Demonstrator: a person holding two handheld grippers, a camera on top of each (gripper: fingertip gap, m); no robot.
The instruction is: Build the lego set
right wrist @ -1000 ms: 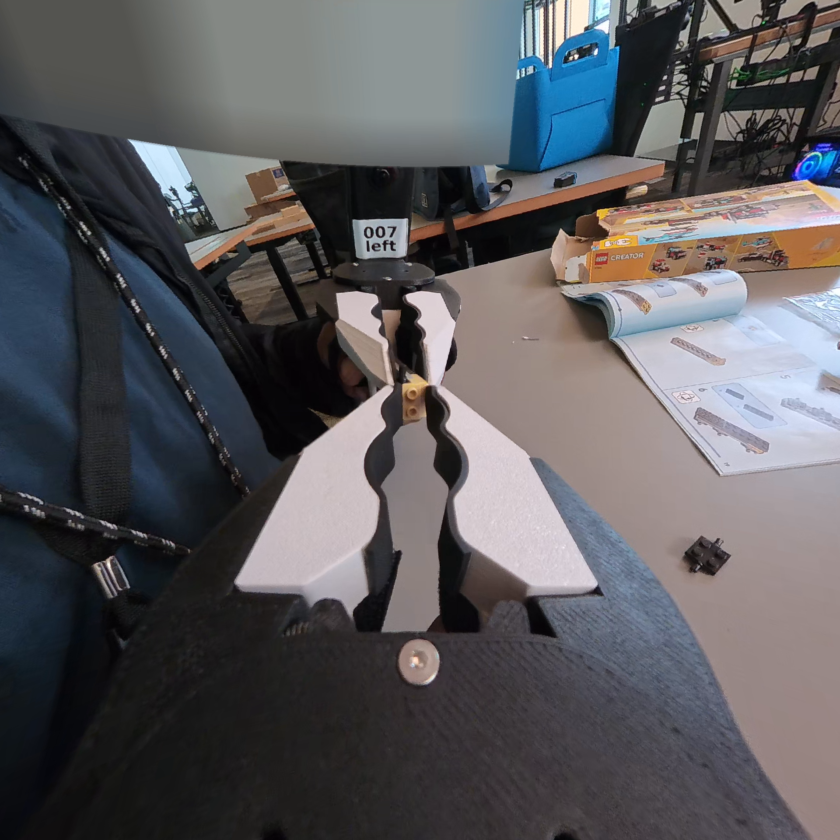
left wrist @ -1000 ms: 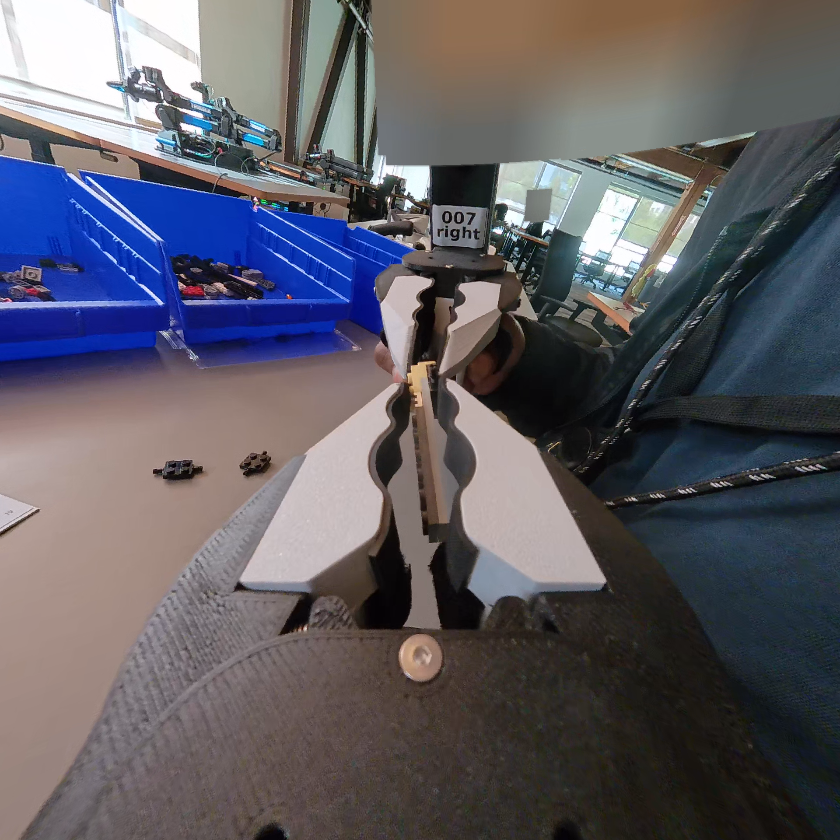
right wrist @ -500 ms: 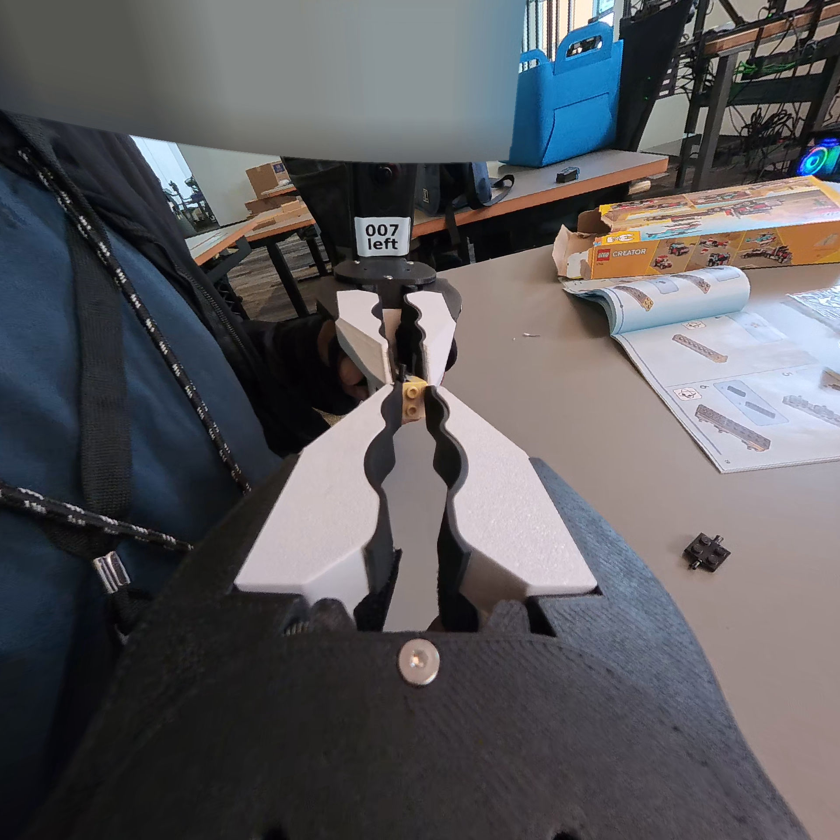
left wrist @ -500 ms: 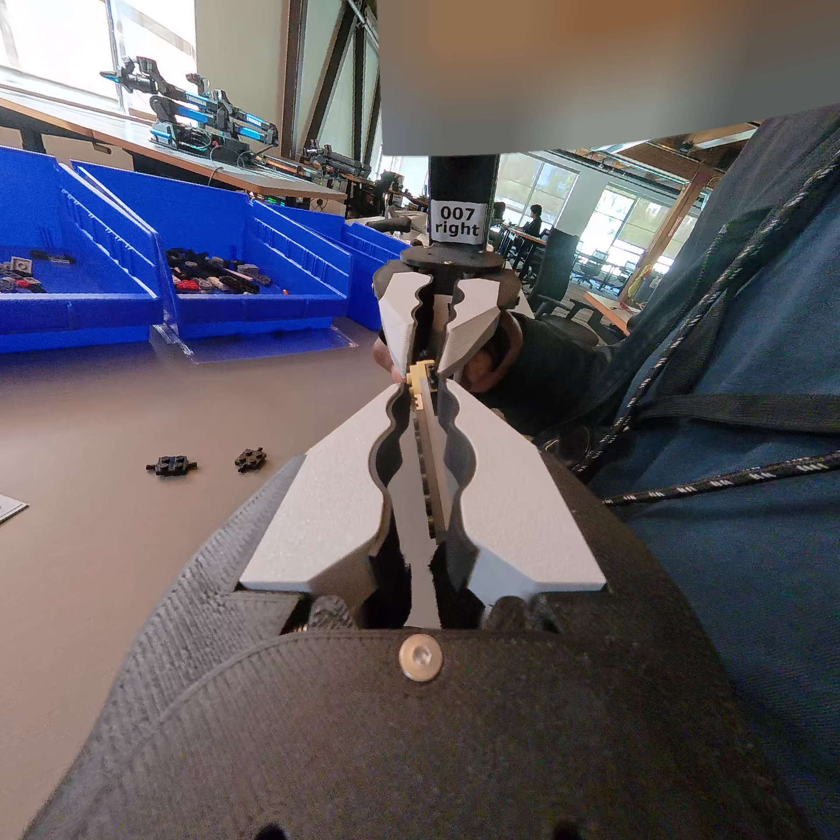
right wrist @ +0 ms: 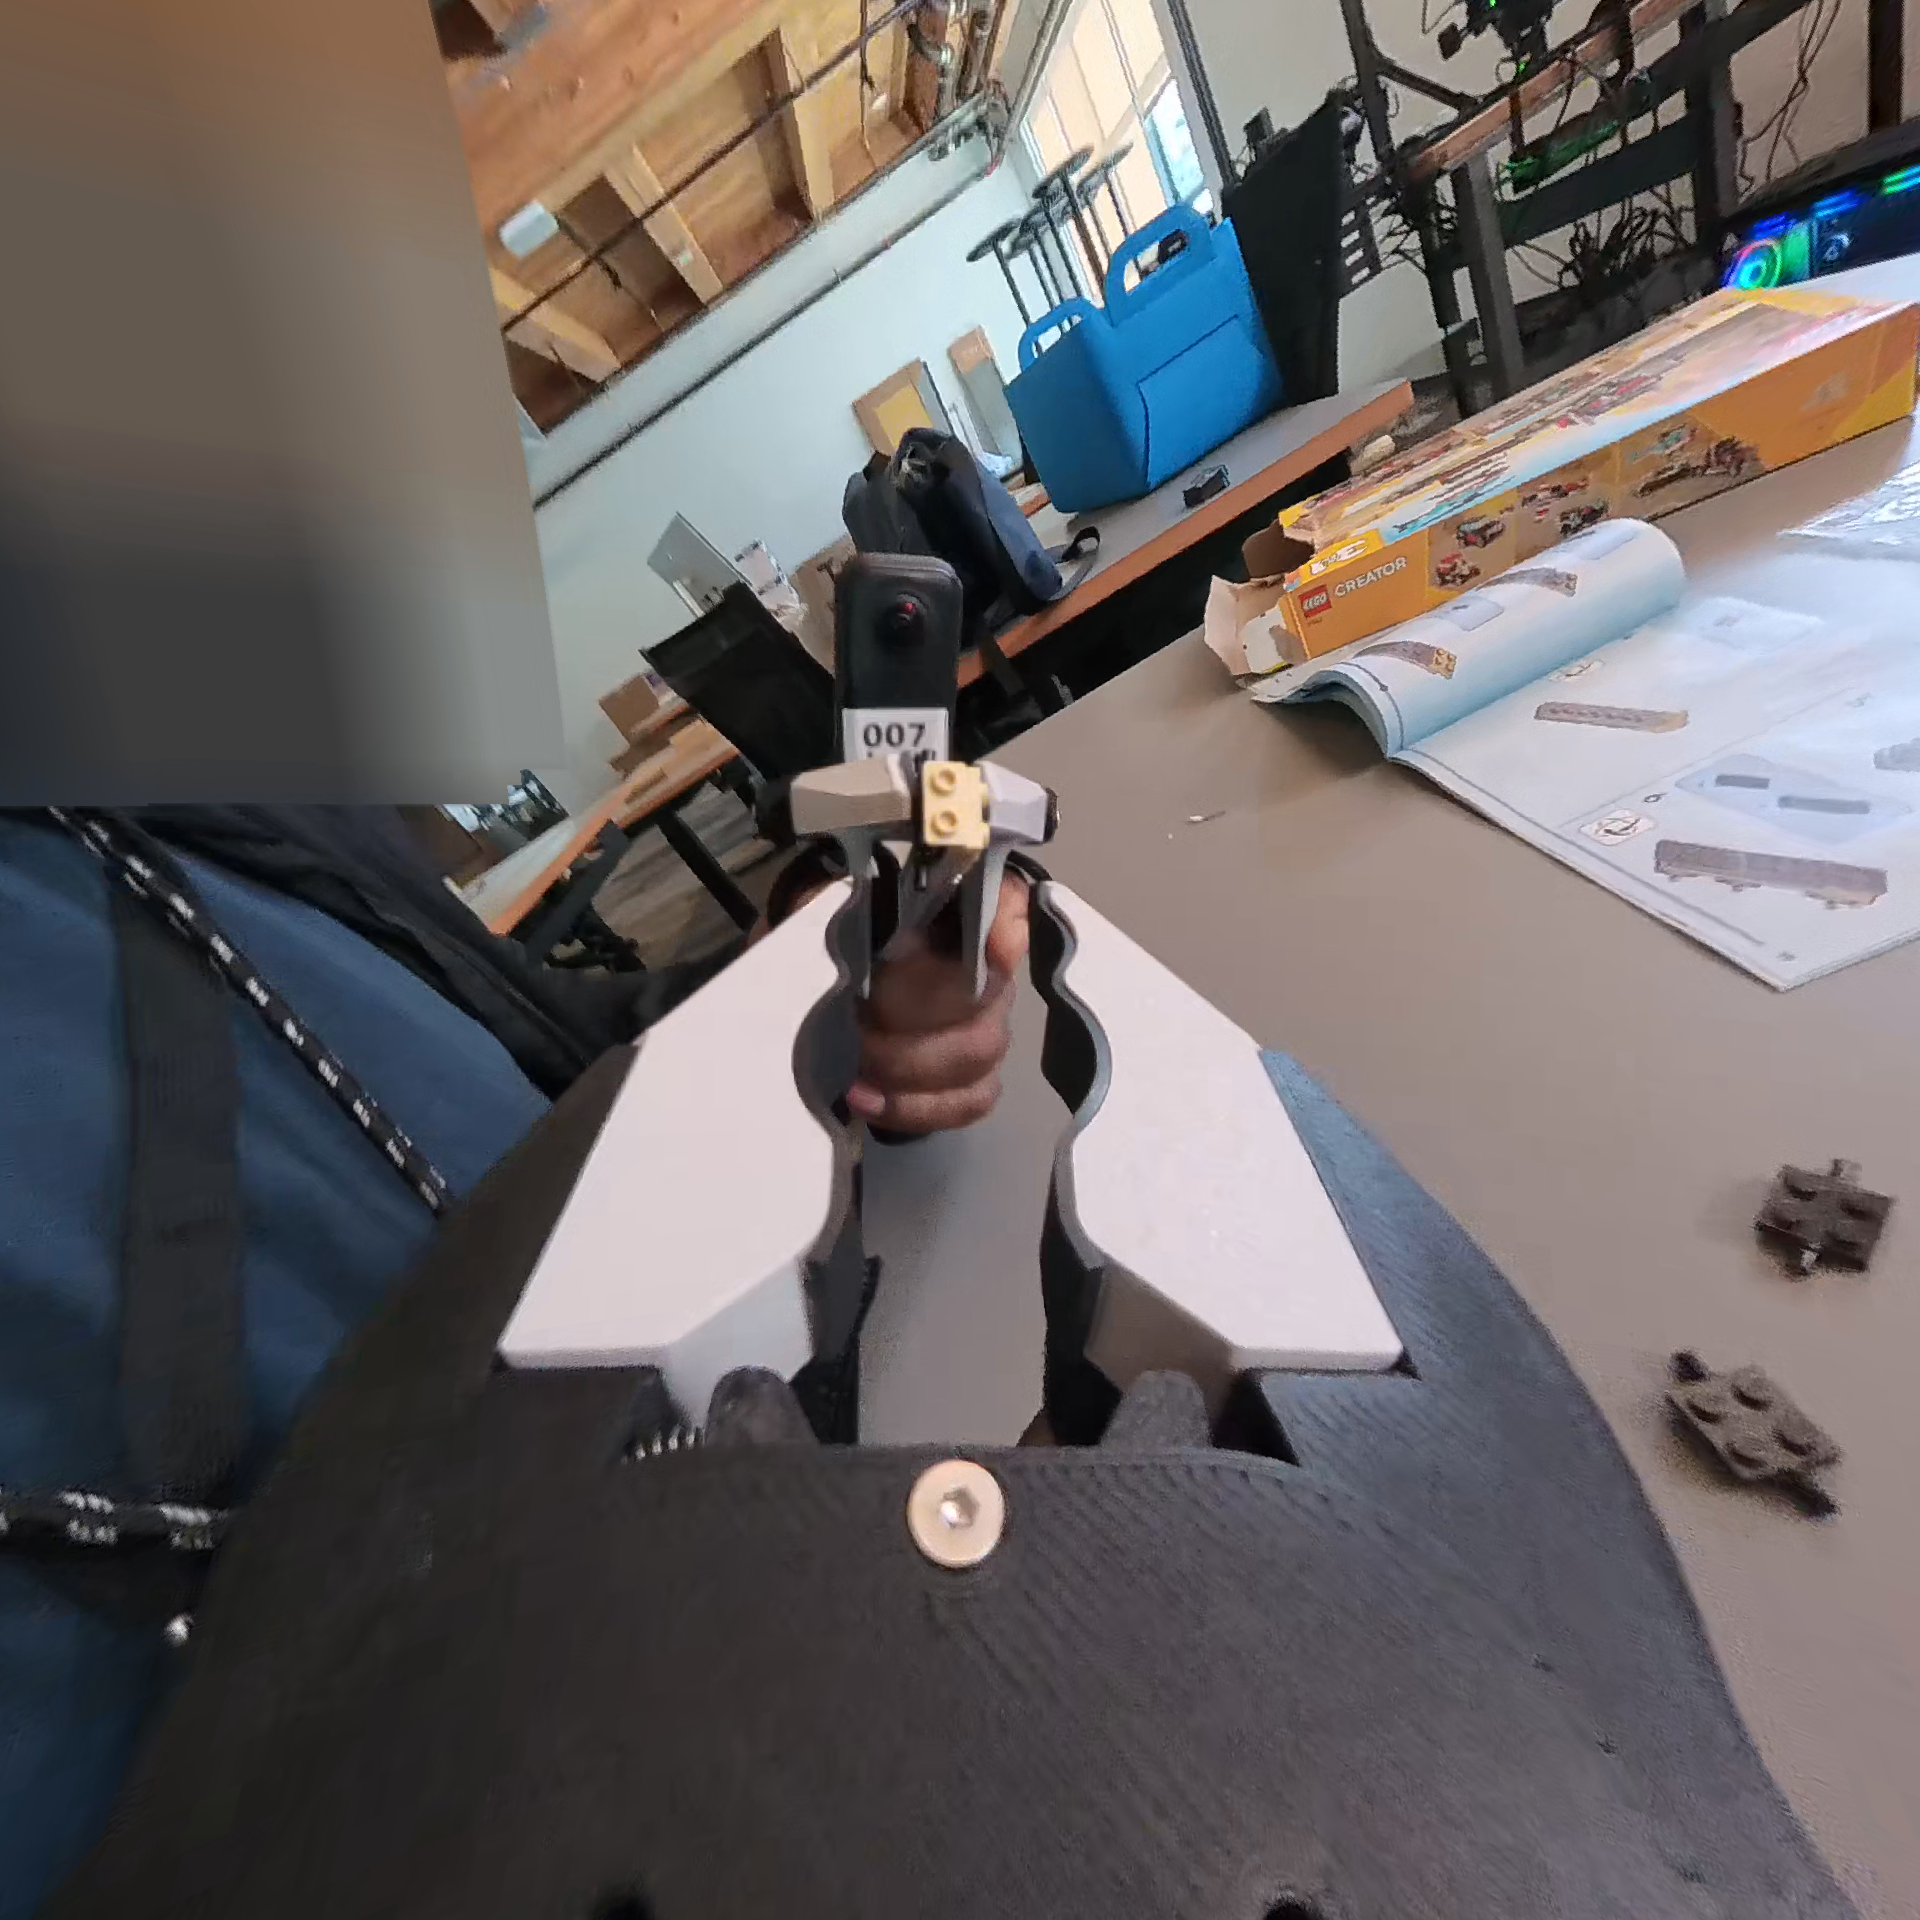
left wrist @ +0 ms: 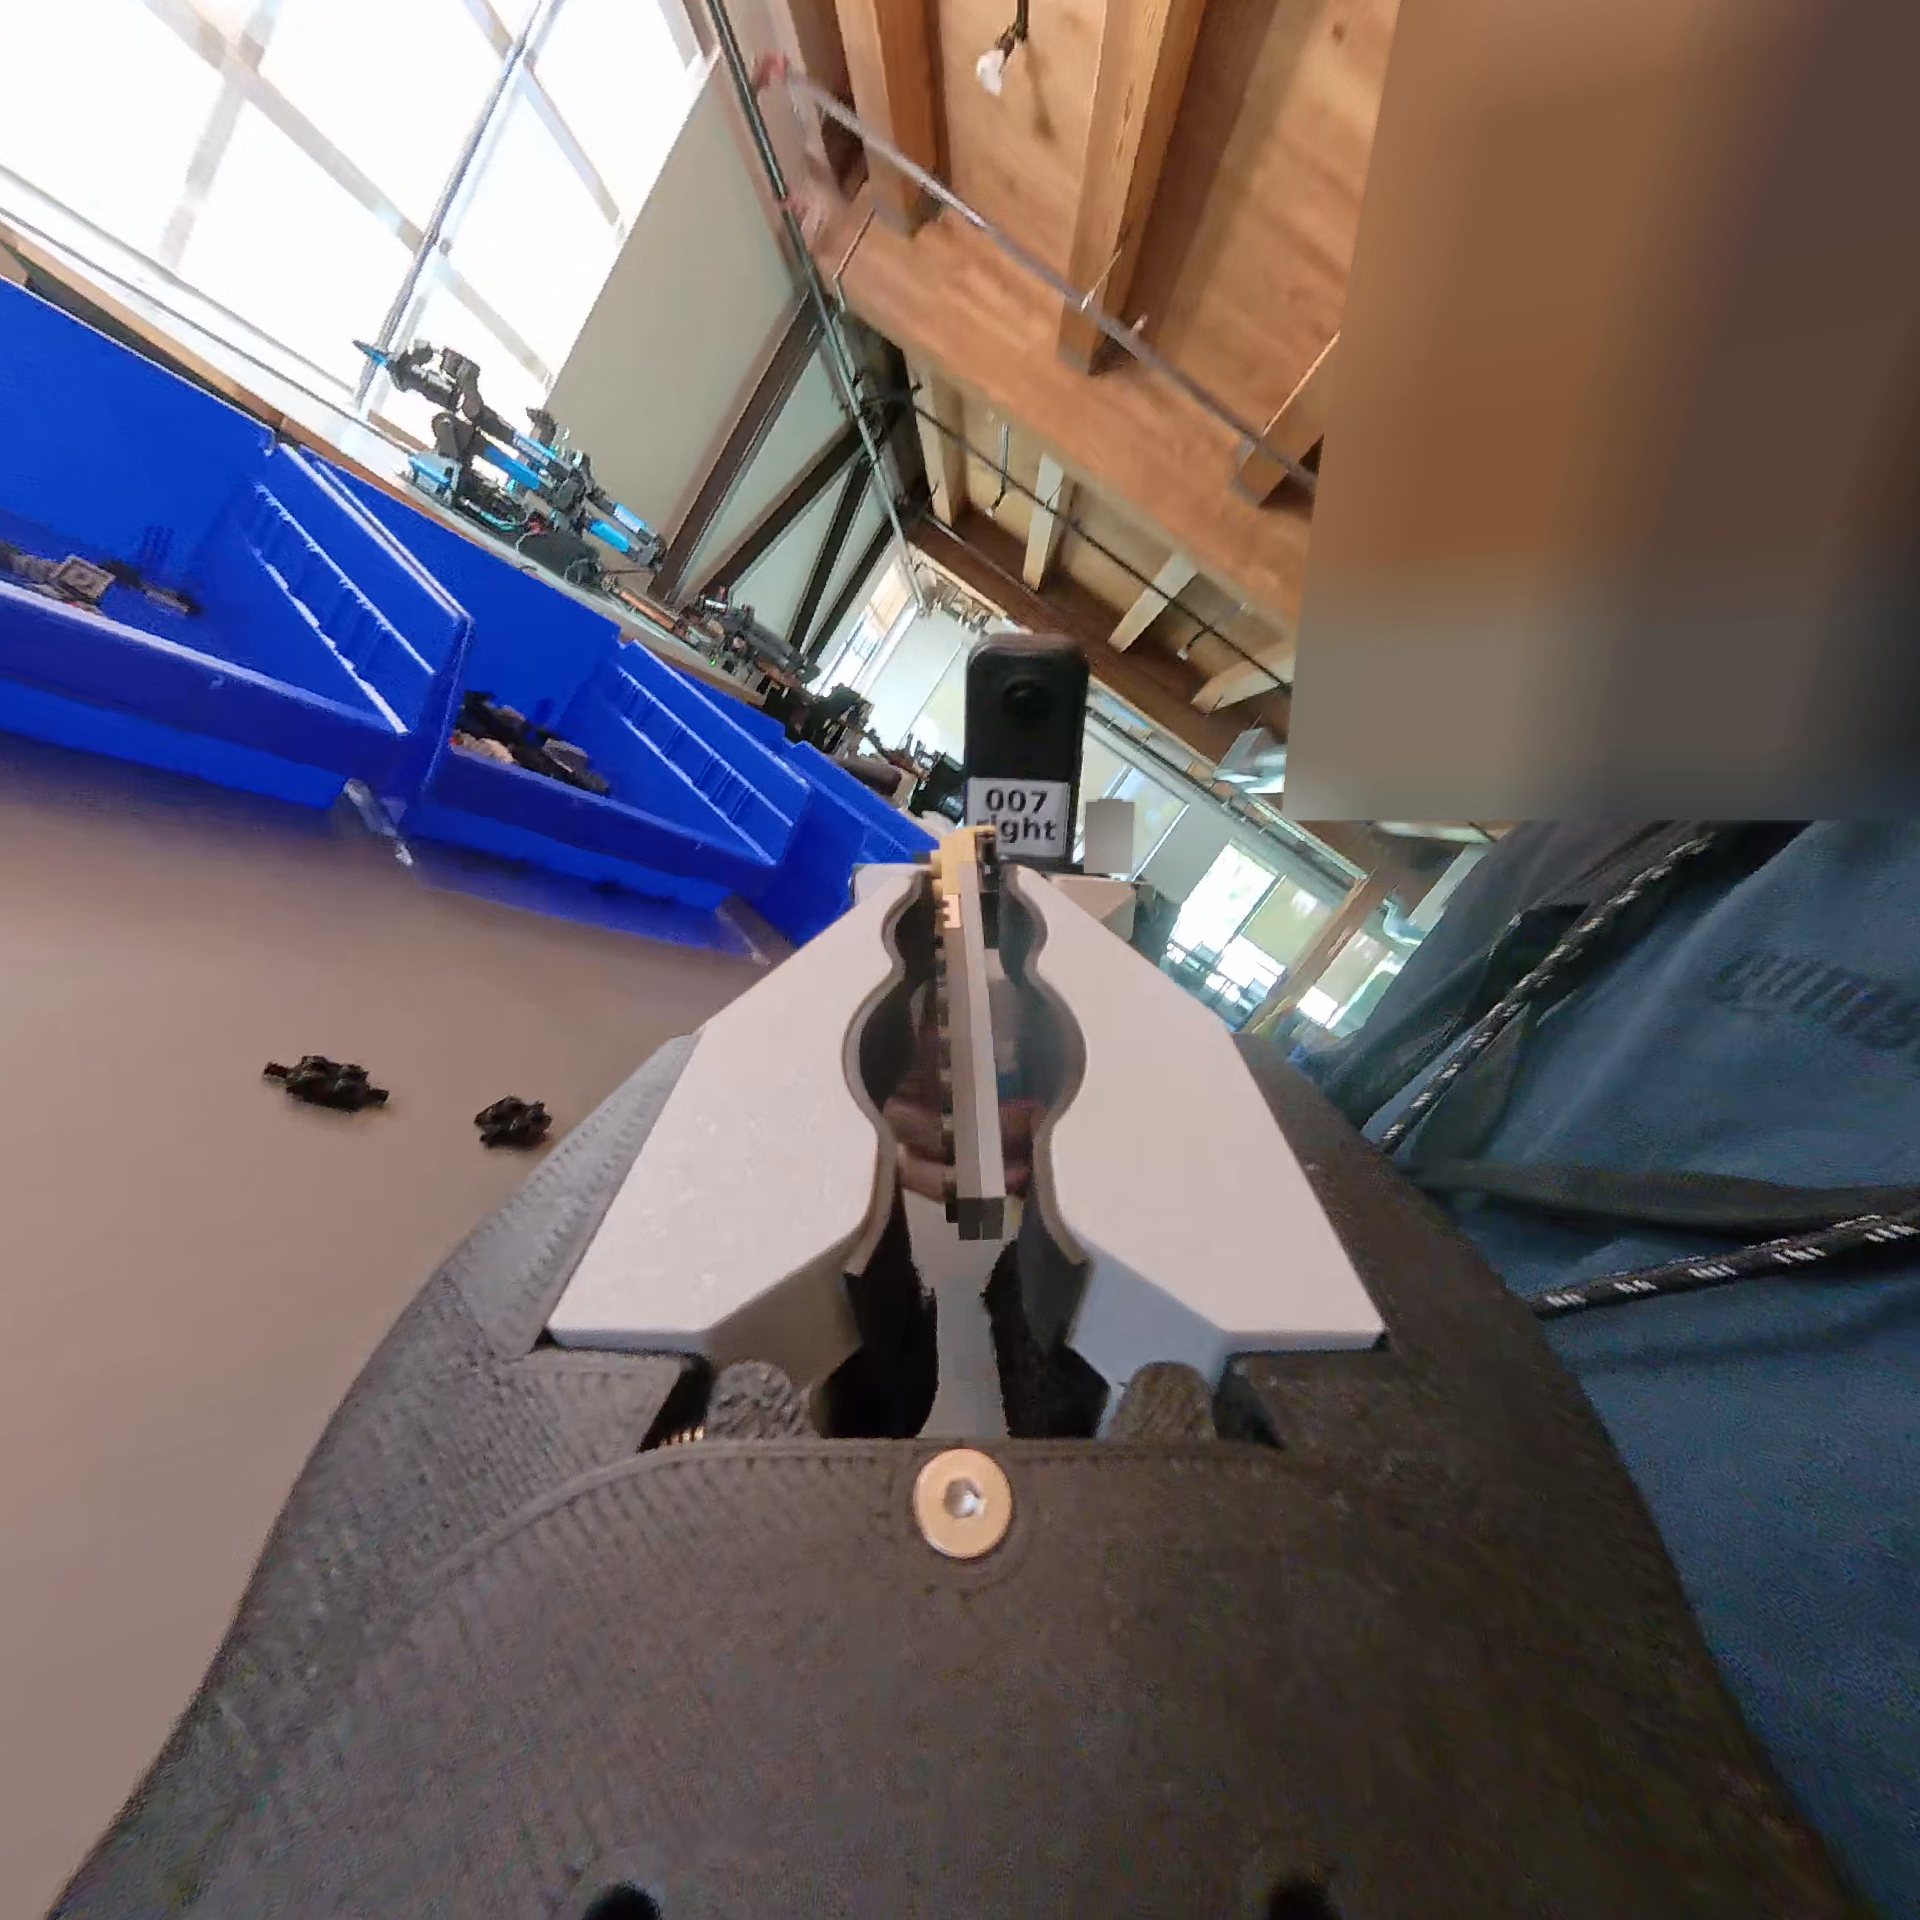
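- long grey lego plate (left wrist: pixel 977 1049) edge-on, clamped in left gripper (left wrist: pixel 961 894) jaws, held up off the desk (left wrist: pixel 208 1195)
- tan 1x2 brick (right wrist: pixel 954 808) sits on the plate's far end, studs facing right wrist camera
- right gripper (right wrist: pixel 951 935) jaws spread apart, holding nothing, tips just below the tan brick
- two small black lego pieces (right wrist: pixel 1820 1218) lying on desk, near each other
- open instruction booklet (right wrist: pixel 1662 748) and yellow lego box (right wrist: pixel 1600 468) farther back
- blue bins (left wrist: pixel 582 717) with loose parts behind
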